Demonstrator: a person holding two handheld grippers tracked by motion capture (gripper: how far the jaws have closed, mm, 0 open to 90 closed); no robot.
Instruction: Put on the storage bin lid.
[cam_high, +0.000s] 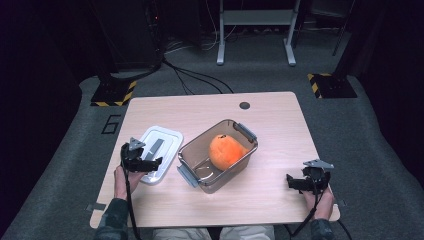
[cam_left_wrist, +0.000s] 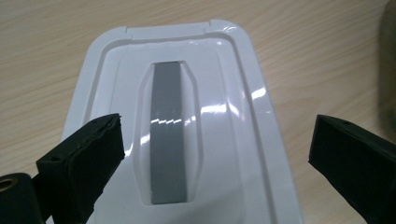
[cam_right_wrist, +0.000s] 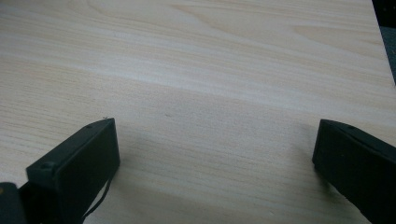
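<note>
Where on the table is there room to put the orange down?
Bare wood lies beyond the box toward the far edge, near the small round hole, and between the box and the right tool. It is crowded on the left, where the lid lies close beside the box under the left tool.

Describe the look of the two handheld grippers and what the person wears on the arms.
Both the left gripper and the right gripper are black, each with two blocky black jaws, a grey three-cornered plate on top and a black cable trailing back. The forearms wear dark sleeves.
</note>
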